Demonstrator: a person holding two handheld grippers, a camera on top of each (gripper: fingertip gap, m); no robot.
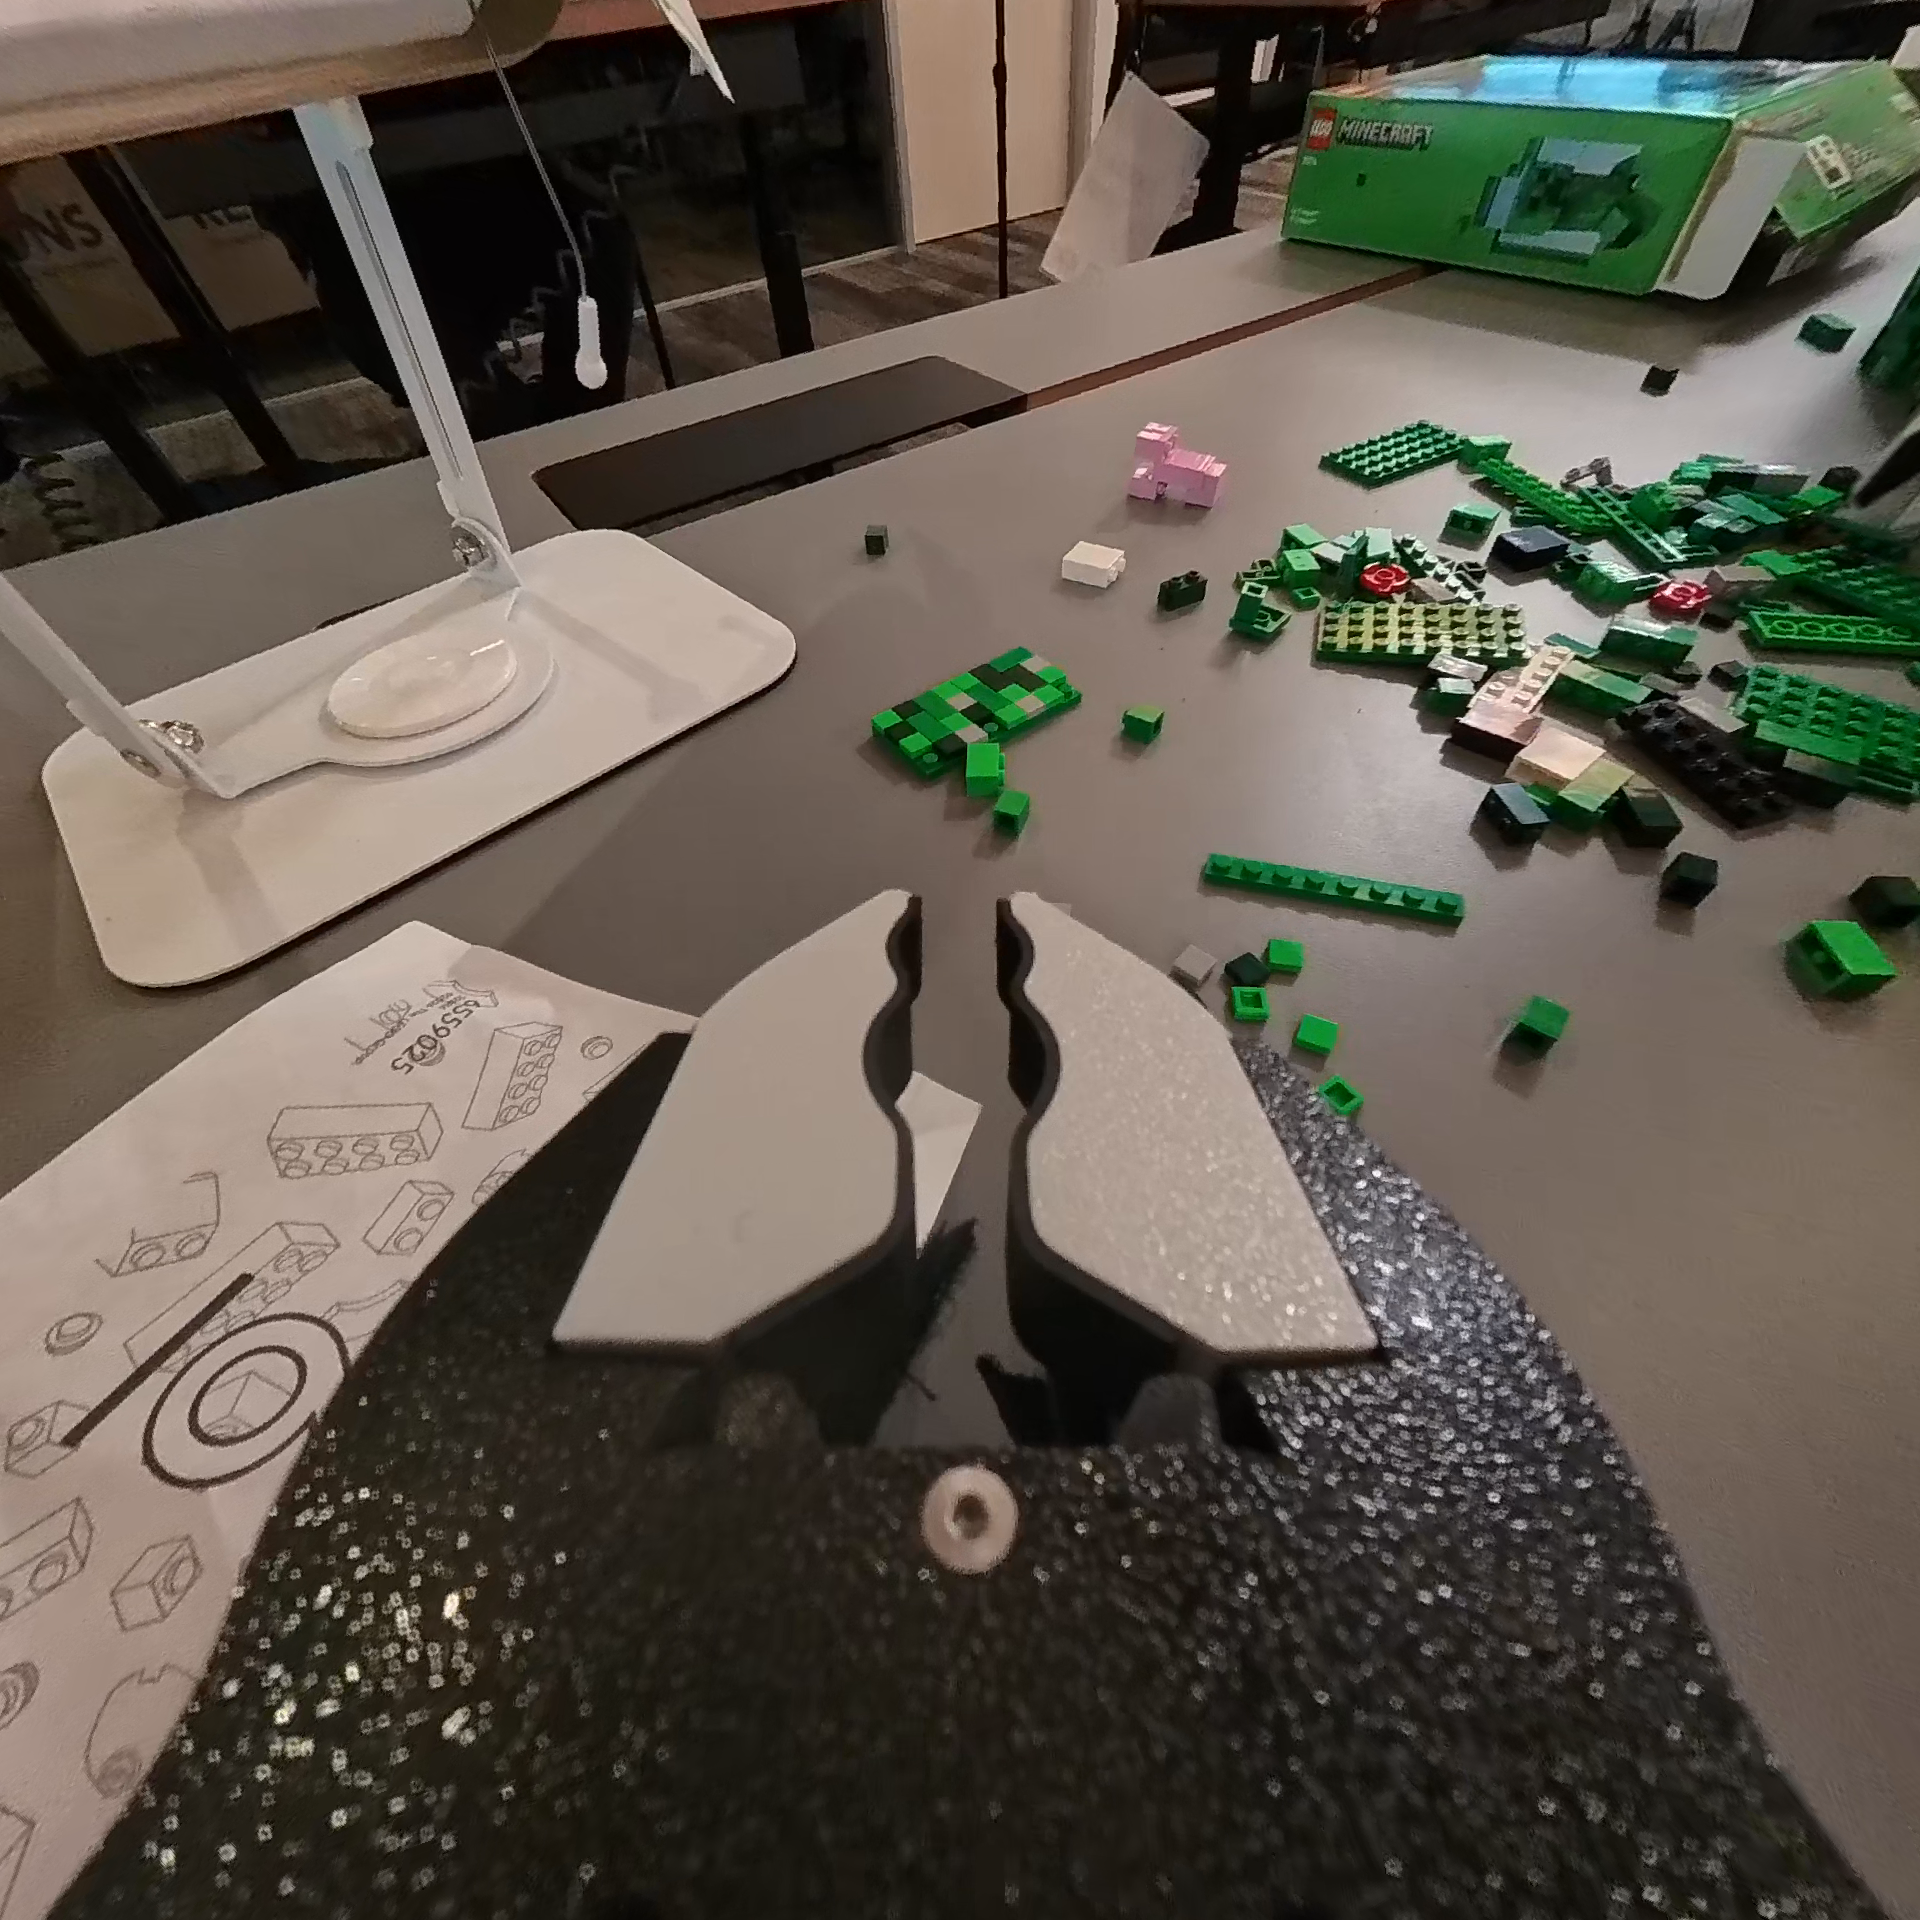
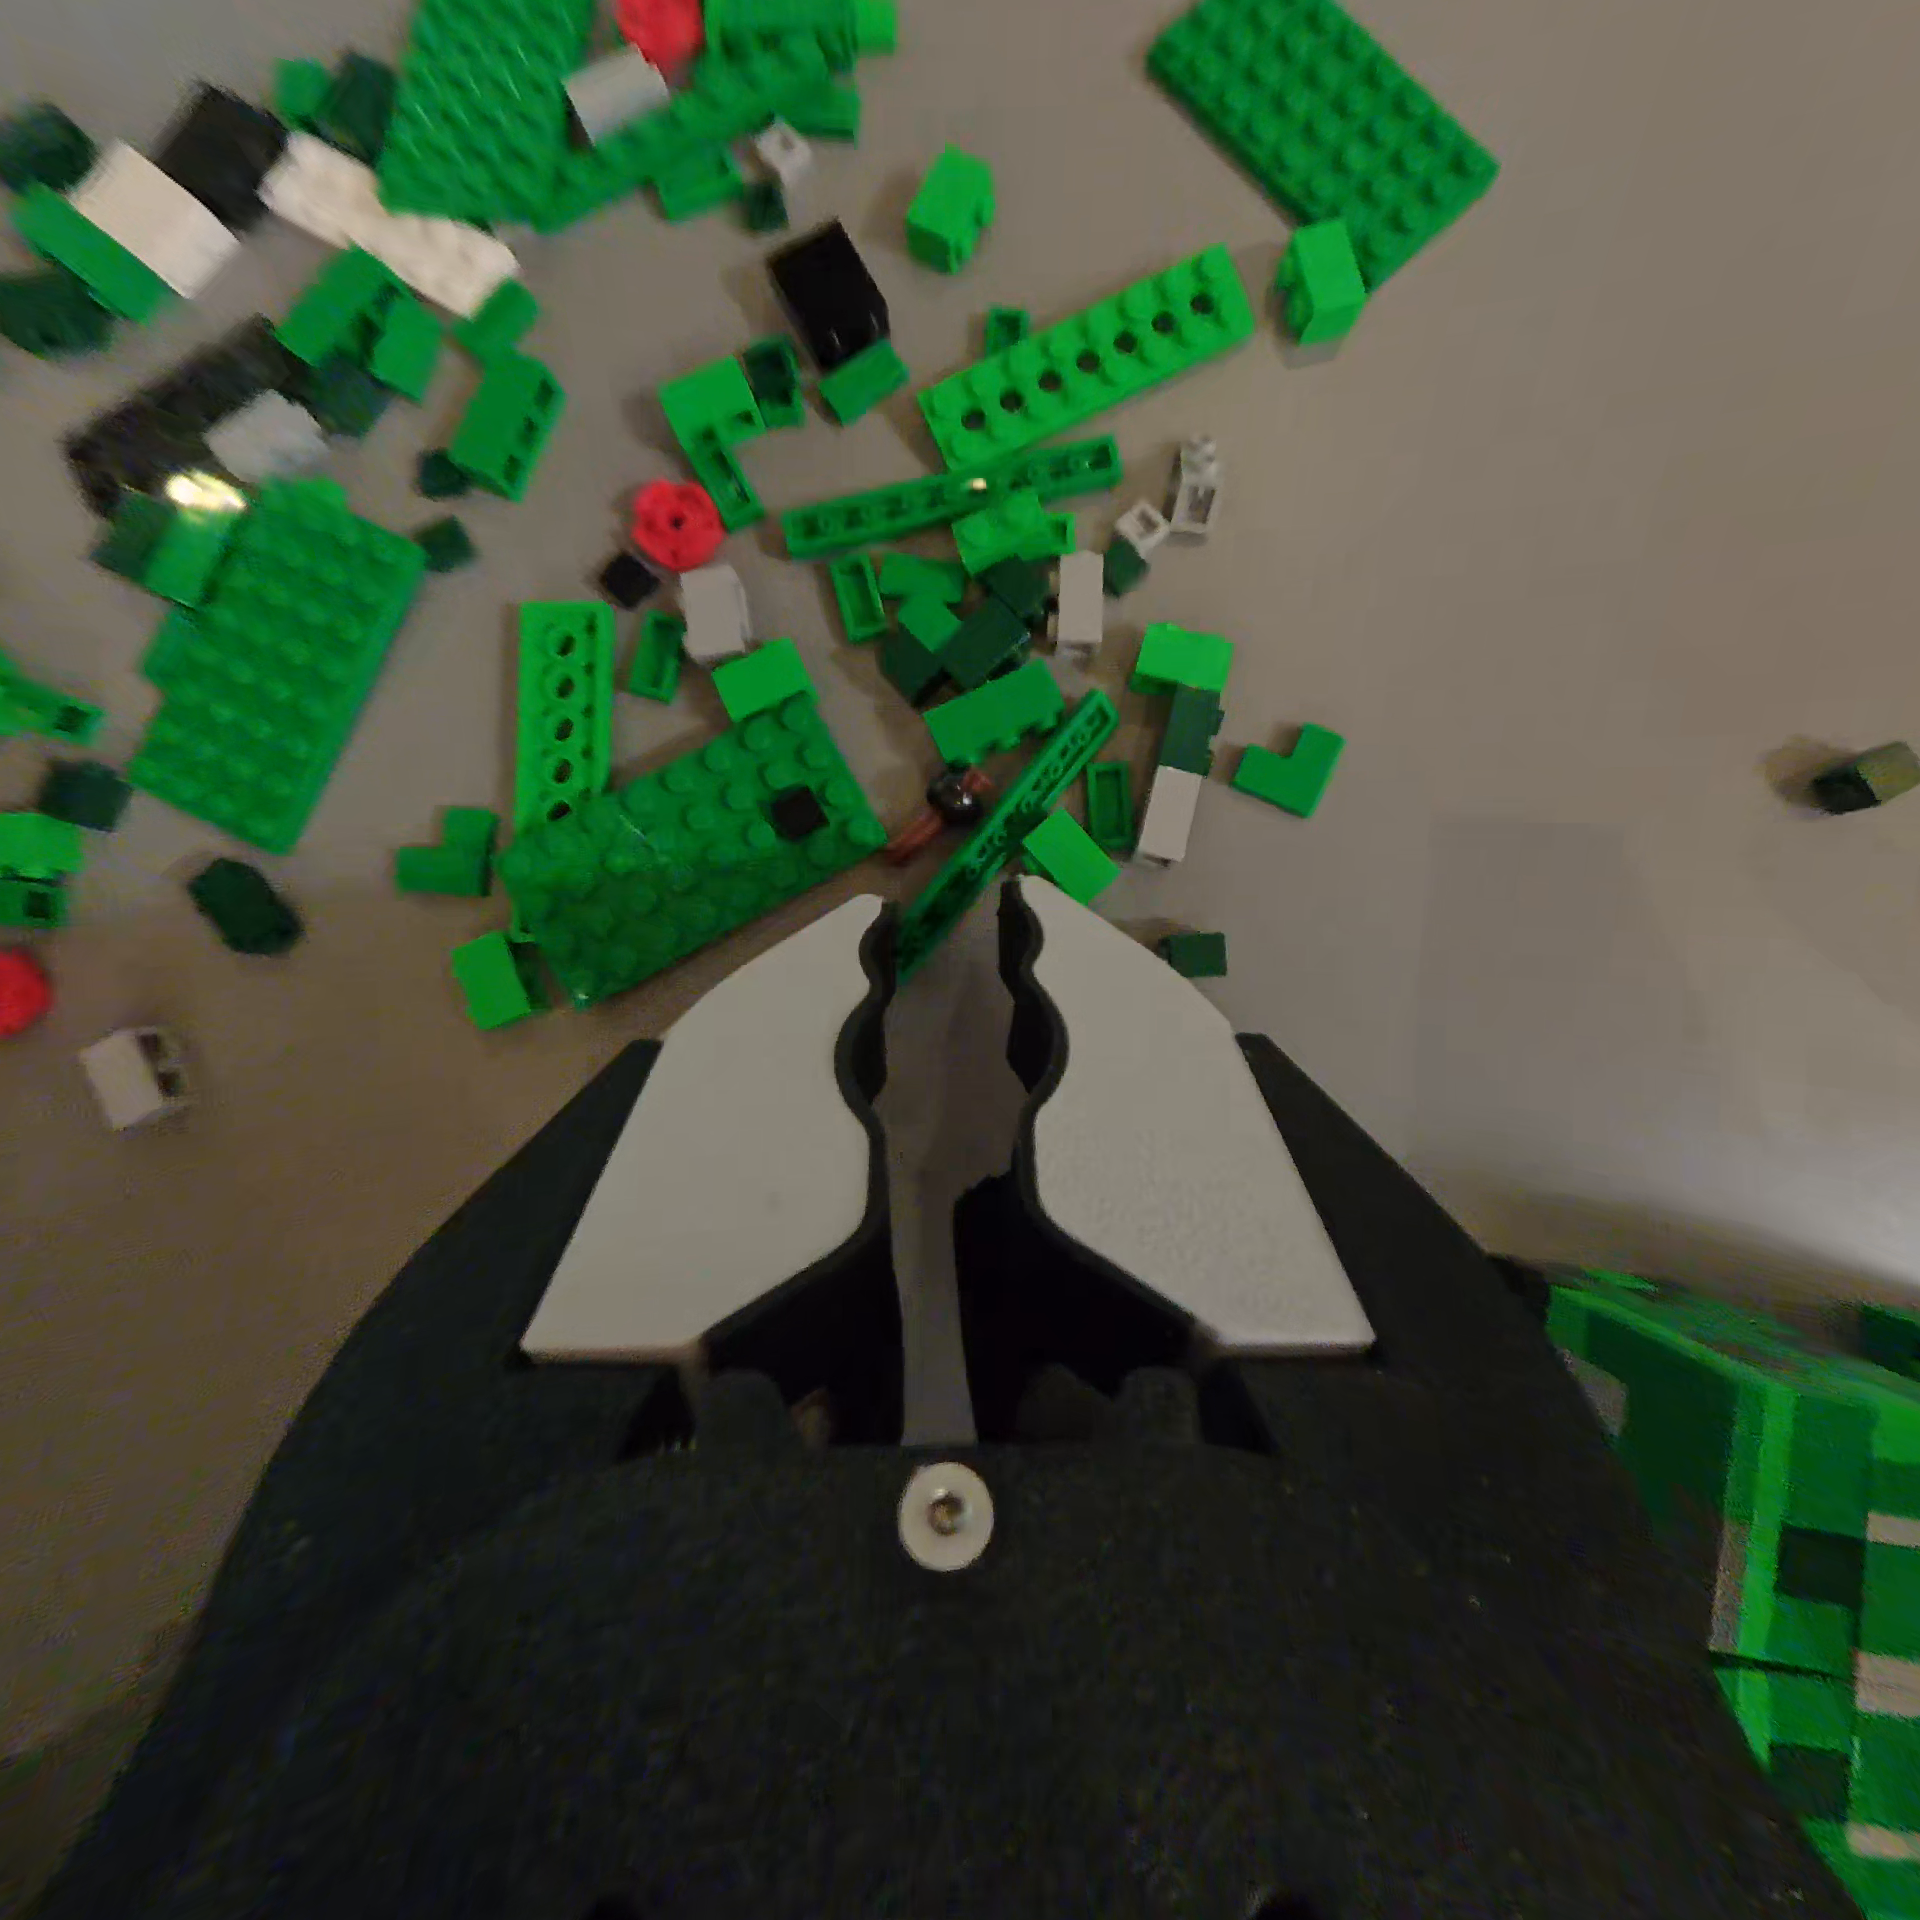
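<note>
**A:** Start at your left. What is under your left gripper (image 1: 958, 914)?

**B:** Its jaws stand a narrow gap apart with nothing between them. It hangs above the grey table (image 1: 727, 862). At its 8 o'clock lies a white paper sheet (image 1: 260, 1195) printed with brick drawings, partly under the gripper body. At 10 o'clock you have the flat white base of a stand (image 1: 416, 748), its arm rising up and to the left.

**A:** And straight ahead?

**B:** At 12 o'clock, a little way off, a small flat mosaic of green, black and grey tiles (image 1: 977, 707), with two loose green cubes just beside its near edge. Farther on, at 1 o'clock, a pink brick pig (image 1: 1179, 468) and a white brick (image 1: 1093, 563). At 2 o'clock, a long thin green plate (image 1: 1333, 891) lies alone, and behind it the heap of green bricks (image 1: 1662, 644). The green cardboard box (image 1: 1558, 166) sits at the far edge.

**A:** Now your right gripper (image 2: 943, 899)?

**B:** Slightly parted too, holding nothing. It points down over the heap. A narrow green strip (image 2: 1023, 800) slants from 1 o'clock down to the left fingertip (image 2: 868, 920); whether they touch, I cannot tell. At 10 o'clock lies a wide green plate (image 2: 675, 852) carrying one black tile. At 12 o'clock sits a small black-and-brown piece (image 2: 951, 795). At 4 o'clock, near the frame's corner, stands a built green block figure (image 2: 1787, 1538).
</note>
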